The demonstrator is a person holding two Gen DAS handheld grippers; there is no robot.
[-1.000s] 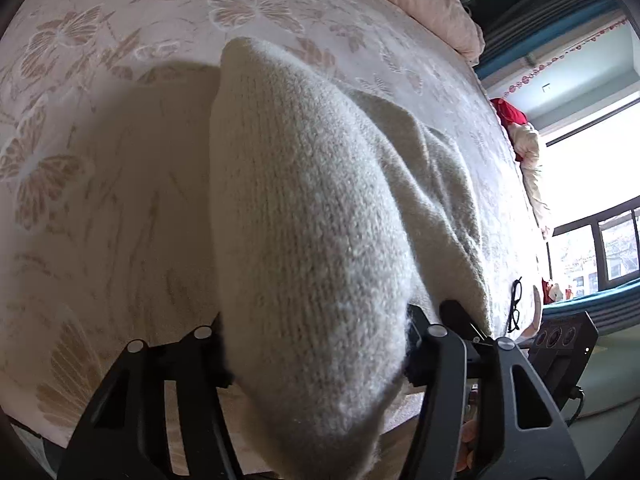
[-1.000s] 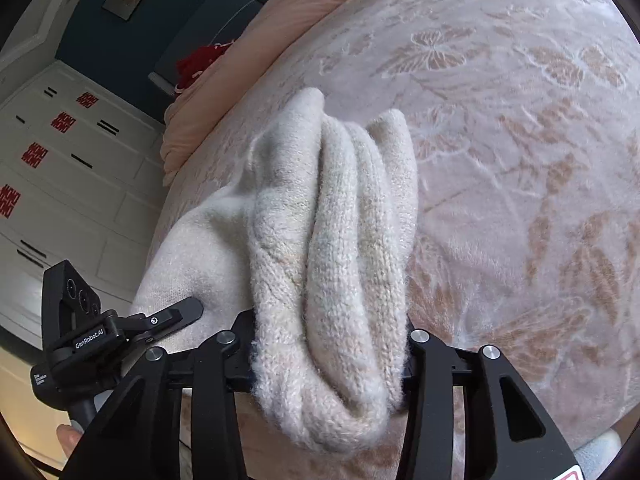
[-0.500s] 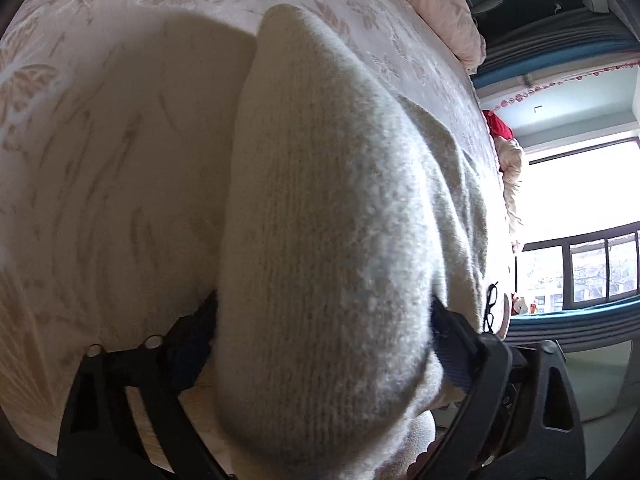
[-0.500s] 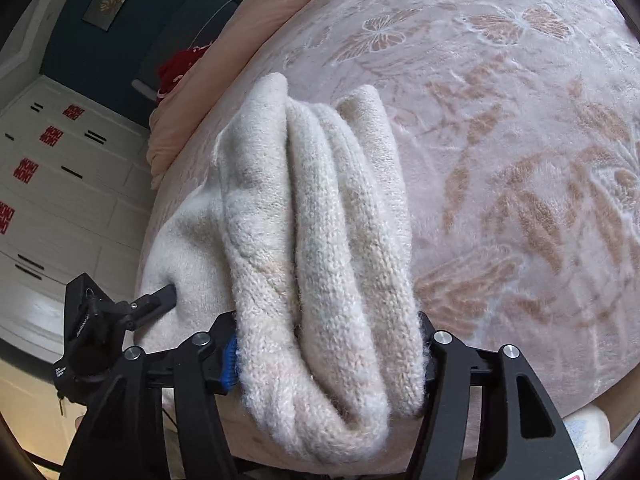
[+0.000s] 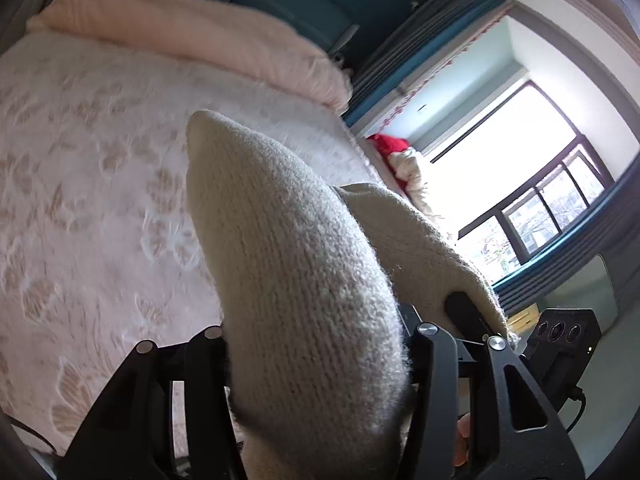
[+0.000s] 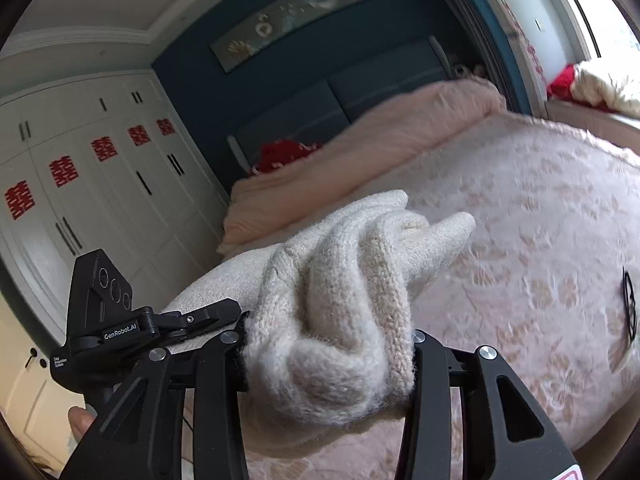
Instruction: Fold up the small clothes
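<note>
A cream knitted sweater [image 5: 304, 280] is held up off the bed by both grippers. My left gripper [image 5: 320, 344] is shut on one bunched edge of it; the knit bulges forward between the jaws and hides the fingertips. My right gripper [image 6: 328, 352] is shut on another thick bunched fold of the same sweater [image 6: 344, 288]. The rest of the sweater stretches between the two grippers. The right gripper shows at the lower right of the left wrist view [image 5: 560, 336], and the left gripper at the left of the right wrist view [image 6: 132, 320].
The bed [image 5: 80, 208] has a pale pink butterfly-patterned cover. A pink quilt [image 6: 380, 140] lies at its head. Black eyeglasses [image 6: 630, 304] lie on the bed at the right. White wardrobes [image 6: 80, 184] stand at the left, a bright window [image 5: 520, 168] at the right.
Both grippers have lifted and tilted up with the sweater still held; the views now show the headboard, wardrobes and window instead of mostly bed cover.
</note>
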